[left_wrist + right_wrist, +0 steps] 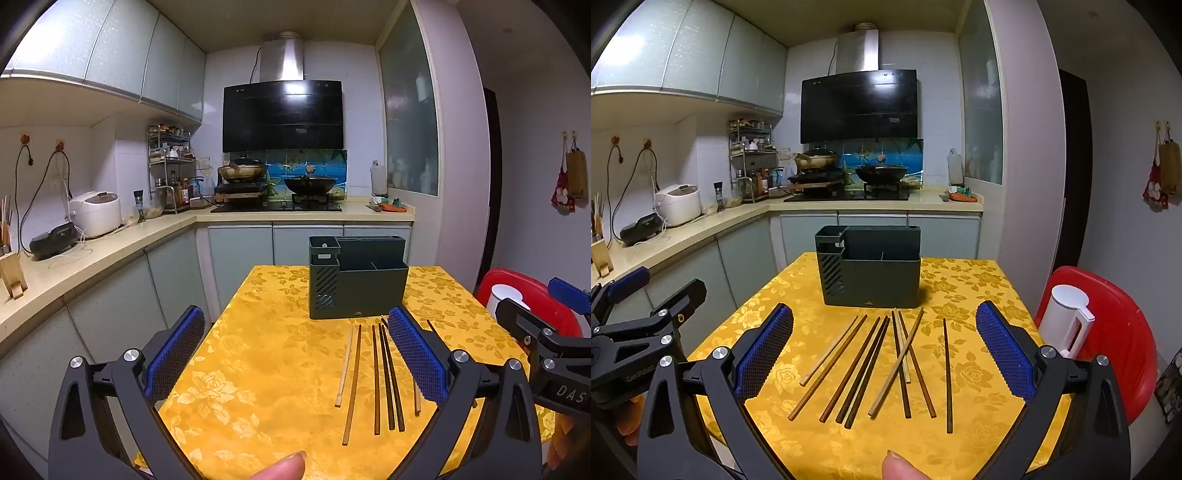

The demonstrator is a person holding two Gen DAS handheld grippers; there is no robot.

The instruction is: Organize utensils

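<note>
Several wooden chopsticks [879,362] lie loose on the yellow flowered tablecloth [975,295], some crossing each other, just in front of a dark grey utensil holder [871,273] with several compartments. My right gripper [884,350] hovers over the chopsticks, open, nothing between its blue pads. My left gripper [295,354] is open too and holds nothing; it is left of the chopsticks [373,373], whose right part its right finger hides. The holder [358,284] stands behind them. Each gripper shows at the edge of the other's view.
A red chair [1108,332] with a white container [1067,317] on it stands right of the table. Kitchen counters with a rice cooker [94,214], spice rack and stove run along the left and back. A fingertip [901,467] shows at the bottom edge.
</note>
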